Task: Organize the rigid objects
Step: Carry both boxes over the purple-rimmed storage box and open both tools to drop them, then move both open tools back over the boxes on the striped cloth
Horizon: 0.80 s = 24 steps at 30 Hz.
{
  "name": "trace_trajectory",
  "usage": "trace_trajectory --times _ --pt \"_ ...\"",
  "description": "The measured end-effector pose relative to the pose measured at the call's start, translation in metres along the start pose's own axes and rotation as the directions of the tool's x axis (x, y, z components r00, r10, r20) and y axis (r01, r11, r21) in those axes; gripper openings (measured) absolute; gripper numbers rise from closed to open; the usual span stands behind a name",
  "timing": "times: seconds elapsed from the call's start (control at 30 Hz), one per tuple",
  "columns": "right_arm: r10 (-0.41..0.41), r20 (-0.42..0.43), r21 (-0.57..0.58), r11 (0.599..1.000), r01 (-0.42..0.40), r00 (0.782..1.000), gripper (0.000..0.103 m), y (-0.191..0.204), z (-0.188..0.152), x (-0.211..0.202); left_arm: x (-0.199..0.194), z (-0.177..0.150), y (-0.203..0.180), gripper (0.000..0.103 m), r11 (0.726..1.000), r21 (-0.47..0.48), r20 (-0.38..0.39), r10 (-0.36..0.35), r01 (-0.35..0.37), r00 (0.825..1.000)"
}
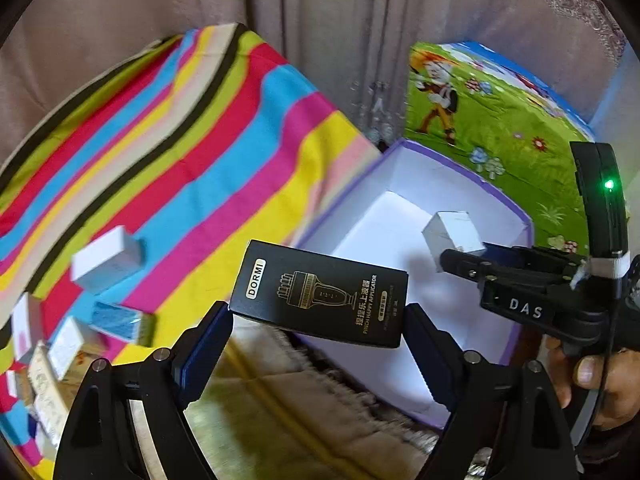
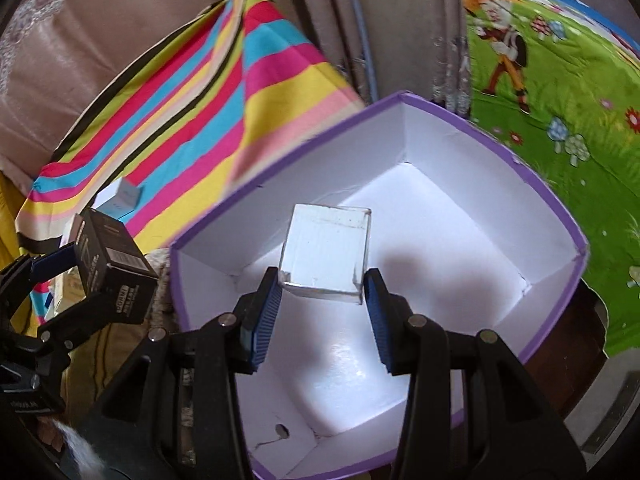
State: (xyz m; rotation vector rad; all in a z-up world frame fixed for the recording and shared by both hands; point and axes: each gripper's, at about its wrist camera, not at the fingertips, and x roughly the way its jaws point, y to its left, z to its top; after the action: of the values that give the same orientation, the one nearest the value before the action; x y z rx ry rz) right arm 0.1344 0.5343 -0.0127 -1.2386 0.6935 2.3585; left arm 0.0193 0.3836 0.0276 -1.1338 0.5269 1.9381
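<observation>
My left gripper [image 1: 318,314] is shut on a black DORMI carton [image 1: 320,298], gripped by its two short ends and hanging over the near left rim of the purple-edged white box [image 1: 516,344]. The right wrist view has that same black carton [image 2: 112,268] at its left, beside the box. My right gripper [image 2: 320,288] is shut on a small white box [image 2: 326,252], held above the open interior of the purple-edged box [image 2: 280,160]. The left wrist view catches the small white box [image 1: 452,232] at the tip of the right gripper [image 1: 444,260].
A striped cloth [image 1: 180,152] at the left carries several small cartons, among them a white one [image 1: 106,258] and a blue one [image 1: 122,320]. A green cartoon-print surface [image 1: 488,120] lies behind the box. Curtains hang at the back. A person's hand [image 1: 600,380] holds the right tool.
</observation>
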Motion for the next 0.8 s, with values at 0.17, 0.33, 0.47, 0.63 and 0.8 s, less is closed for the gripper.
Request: trace_trajectory --times 0.17,0.33,0.47,0.63,0.8 --pt "-0.017 -0.015 0.025 1.0 0.017 1.0 0.053 -0.008 -0.003 0.003 0.016 0.0 -0.001 0.089 0.999 0.004 -0.056 -0.054 0.054 0.997" --pt "-0.015 0.001 0.024 1.0 0.015 1.0 0.071 -0.005 -0.004 0.002 0.01 -0.006 0.02 0.089 0.993 -0.092 -0.036 -0.08 0.076 0.996" --pt "0.014 0.01 -0.02 1.0 -0.014 1.0 0.071 0.017 0.001 -0.003 -0.021 -0.027 0.051 0.089 0.986 -0.155 0.02 -0.053 0.055 0.998" --pt "0.091 0.028 -0.126 0.988 -0.087 0.995 0.071 0.075 0.012 -0.012 -0.066 -0.074 0.111 0.089 0.957 -0.286 0.068 0.062 -0.04 0.996" --pt "0.147 0.01 -0.225 0.964 -0.141 0.989 0.071 0.132 0.014 -0.013 -0.104 -0.114 0.165 0.089 0.898 -0.433 0.115 0.143 -0.08 0.983"
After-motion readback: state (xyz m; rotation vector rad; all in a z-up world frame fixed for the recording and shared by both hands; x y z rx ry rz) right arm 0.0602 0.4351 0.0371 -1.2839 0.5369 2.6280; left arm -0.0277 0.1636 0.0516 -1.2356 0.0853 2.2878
